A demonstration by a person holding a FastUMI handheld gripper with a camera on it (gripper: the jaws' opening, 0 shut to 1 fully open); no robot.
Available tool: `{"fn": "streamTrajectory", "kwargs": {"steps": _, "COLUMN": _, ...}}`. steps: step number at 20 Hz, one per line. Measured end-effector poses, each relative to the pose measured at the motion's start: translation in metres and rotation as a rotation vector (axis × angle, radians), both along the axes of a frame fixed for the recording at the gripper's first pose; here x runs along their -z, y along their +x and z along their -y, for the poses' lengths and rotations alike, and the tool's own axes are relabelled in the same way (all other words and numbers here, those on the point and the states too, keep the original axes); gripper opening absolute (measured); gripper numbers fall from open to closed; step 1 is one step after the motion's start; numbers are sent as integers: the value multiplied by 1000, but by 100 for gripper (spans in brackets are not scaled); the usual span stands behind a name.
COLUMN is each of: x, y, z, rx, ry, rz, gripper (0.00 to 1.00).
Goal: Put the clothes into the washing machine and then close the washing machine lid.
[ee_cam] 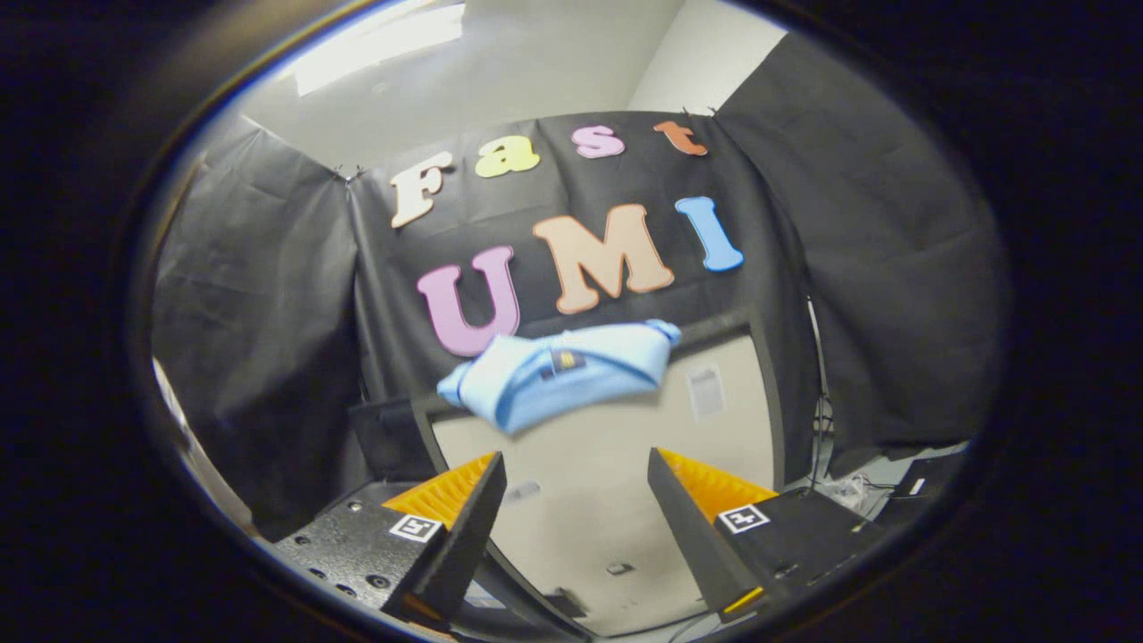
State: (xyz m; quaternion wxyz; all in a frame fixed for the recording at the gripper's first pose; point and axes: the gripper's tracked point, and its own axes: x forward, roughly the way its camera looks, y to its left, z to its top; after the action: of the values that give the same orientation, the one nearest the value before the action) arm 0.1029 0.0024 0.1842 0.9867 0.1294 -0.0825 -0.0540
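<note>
Gripper view: light-blue folded garment beyond gripper, dark label patch showing; jaws apart, holding nothing.

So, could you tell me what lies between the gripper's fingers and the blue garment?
Nothing: in the gripper view the open gripper has only the pale lid panel showing behind the gap up to the blue garment.

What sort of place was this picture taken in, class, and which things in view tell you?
Likely a cloth-walled recording booth: black cloth wall, a white washing machine lid raised beyond the open tongs, a light blue garment above it.
</note>
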Motion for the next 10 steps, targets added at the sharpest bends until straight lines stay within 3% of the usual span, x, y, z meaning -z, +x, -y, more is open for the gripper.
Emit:
{"fn": "streamTrajectory", "kwargs": {"steps": 4, "x": -71, "y": 62, "z": -7, "rx": 14, "ry": -47, "rz": -44, "gripper": 96}}
{"fn": "streamTrajectory", "kwargs": {"steps": 10, "x": -73, "y": 167, "z": -2, "rx": 46, "ry": -36, "rz": -272, "gripper": 97}}
